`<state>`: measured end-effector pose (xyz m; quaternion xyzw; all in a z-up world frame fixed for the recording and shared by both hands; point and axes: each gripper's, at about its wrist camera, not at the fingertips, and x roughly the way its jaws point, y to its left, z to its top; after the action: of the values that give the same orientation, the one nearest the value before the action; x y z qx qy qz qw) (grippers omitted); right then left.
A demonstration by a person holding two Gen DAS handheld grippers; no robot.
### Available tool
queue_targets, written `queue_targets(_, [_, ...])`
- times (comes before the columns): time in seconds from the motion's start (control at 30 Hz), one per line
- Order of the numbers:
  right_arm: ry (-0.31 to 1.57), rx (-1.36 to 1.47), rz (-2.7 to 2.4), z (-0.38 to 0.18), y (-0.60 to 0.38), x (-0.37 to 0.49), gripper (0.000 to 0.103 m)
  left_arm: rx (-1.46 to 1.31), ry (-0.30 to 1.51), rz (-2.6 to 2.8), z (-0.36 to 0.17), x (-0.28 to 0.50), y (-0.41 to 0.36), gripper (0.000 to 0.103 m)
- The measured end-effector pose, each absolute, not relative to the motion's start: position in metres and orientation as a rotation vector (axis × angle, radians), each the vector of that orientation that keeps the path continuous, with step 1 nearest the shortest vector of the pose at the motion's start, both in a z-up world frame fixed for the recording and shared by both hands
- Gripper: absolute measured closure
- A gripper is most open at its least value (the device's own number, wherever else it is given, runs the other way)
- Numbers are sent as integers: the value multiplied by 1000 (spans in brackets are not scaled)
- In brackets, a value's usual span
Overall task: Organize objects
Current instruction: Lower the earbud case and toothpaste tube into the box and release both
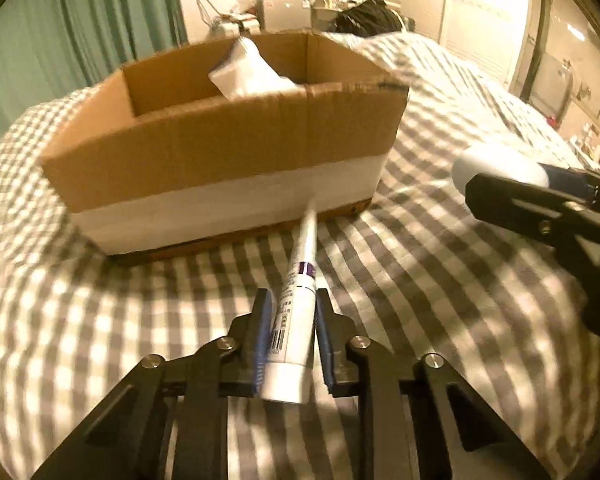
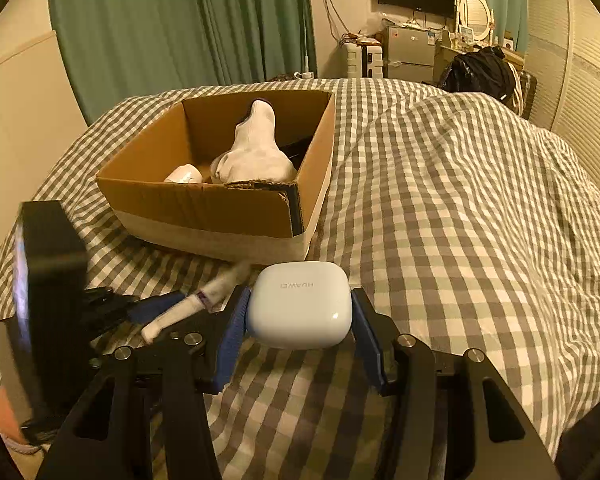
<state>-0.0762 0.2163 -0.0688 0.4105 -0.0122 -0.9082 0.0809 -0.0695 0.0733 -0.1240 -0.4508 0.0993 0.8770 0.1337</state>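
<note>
A: The left claw (image 1: 290, 320) is clamped tight on a white tube (image 1: 296, 304), gripped near its capped end, so the thin tail pokes out ahead of the claw toward the cardboard box (image 1: 228, 172).

B: And the right claw (image 2: 300, 312)?

A: Partly closed, pads pressing both sides of the white earbud case (image 2: 300, 306), held just above the checked bedspread (image 2: 460, 220). The box sits ahead of it and a little left, with a white sock (image 2: 256, 152) and something small and pale already inside.

B: What could go wrong?

A: I'd say the tube's tail is the worry. It reaches far past the claw, so it could catch the box's near wall on the way in and twist in the grip. The case is smooth and rounded; held only at its sides, it might squirt out. The claws are also close together, so they could knock each other over the box.
</note>
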Motion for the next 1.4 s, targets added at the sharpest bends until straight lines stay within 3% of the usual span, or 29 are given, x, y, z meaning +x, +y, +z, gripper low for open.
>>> queue_targets(0.27, [7, 1164, -2754, -48, 209, -60, 53, -1251, 250, 2587, -103, -57, 61, 84])
queue_targets(0.63, [95, 1039, -2777, -1, 192, -42, 53, -1066, 178, 2693, -30, -47, 46, 84])
queue_targets(0.97, [219, 840, -2805, 65, 174, -62, 53, -910, 174, 2785, 30, -86, 39, 84])
queue_targets(1.4, [186, 822, -2784, 79, 155, -144, 53, -966, 201, 2777, 17, -159, 49, 84])
